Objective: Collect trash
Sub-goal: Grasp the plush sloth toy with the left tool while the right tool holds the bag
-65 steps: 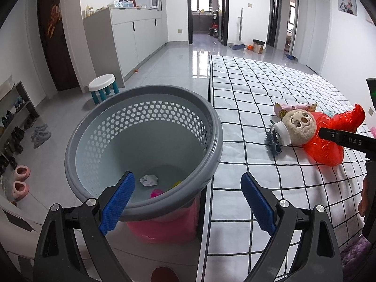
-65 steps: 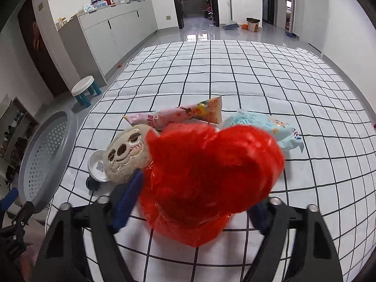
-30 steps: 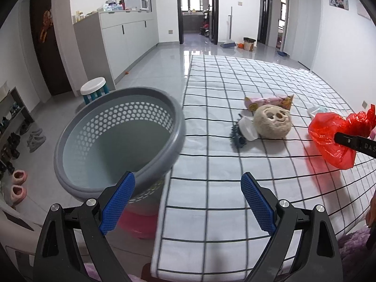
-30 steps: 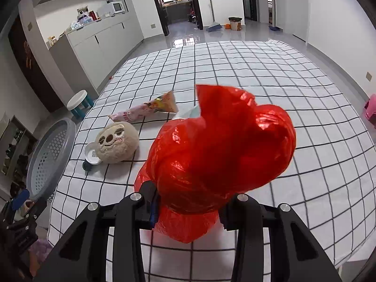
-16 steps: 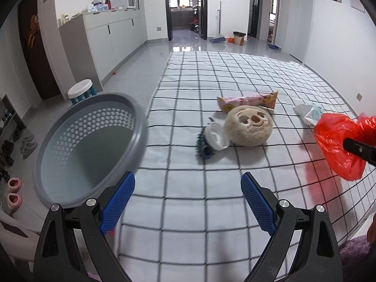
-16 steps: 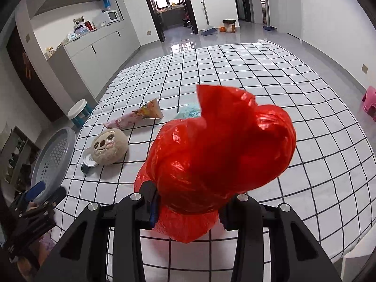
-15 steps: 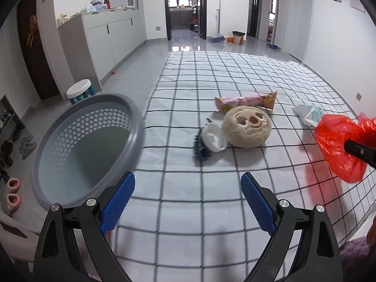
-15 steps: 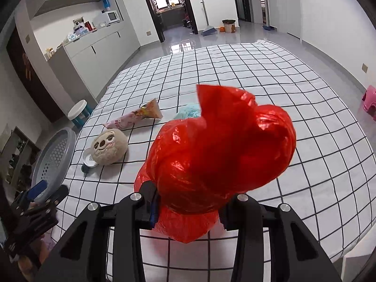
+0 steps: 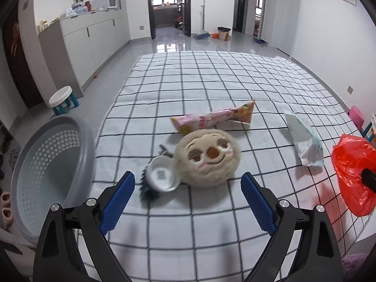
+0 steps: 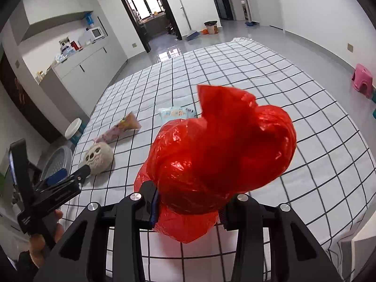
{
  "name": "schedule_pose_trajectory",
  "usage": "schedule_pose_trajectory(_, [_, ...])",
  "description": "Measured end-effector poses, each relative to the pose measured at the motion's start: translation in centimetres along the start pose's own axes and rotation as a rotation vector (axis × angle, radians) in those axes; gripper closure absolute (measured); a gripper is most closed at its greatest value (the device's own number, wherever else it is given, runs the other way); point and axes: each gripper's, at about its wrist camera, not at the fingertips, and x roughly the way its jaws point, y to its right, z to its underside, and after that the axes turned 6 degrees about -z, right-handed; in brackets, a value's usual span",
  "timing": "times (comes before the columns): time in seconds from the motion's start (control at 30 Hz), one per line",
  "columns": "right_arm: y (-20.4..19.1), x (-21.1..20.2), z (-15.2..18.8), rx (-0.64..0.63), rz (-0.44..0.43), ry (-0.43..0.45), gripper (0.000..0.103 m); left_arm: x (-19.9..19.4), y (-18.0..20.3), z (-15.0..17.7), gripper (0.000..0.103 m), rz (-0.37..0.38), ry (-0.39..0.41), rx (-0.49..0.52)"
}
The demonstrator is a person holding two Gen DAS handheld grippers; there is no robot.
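Red bag held, basket waiting at the left

My right gripper (image 10: 188, 209) was clamped on the red bag (image 10: 218, 155), which bulged above the fingers and filled the middle of the right wrist view. My left gripper (image 9: 186, 195) stood wide and empty over the checked sheet (image 9: 211, 77), the plush toy (image 9: 208, 157) and white lid (image 9: 161, 175) just beyond it. Pink wrapper (image 9: 211, 119) lay behind the toy, the pale packet (image 9: 305, 145) at right. The grey basket (image 9: 47, 164) sat at the left edge. To do this well, I judged I should carry the bag fully over the rim before letting go, and keep it clear of the toy.
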Motion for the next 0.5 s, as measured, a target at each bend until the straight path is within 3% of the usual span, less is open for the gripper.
schedule_pose_trajectory(0.43, [0.0, 0.2, -0.3, -0.003, -0.064, -0.017, 0.066, 3.9, 2.6, -1.6, 0.013, -0.002, -0.04, 0.029])
schedule_pose_trajectory(0.5, [-0.1, 0.3, -0.3, -0.003, -0.071, -0.021, 0.066, 4.3, 2.8, -1.6, 0.022, -0.001, -0.046, 0.026])
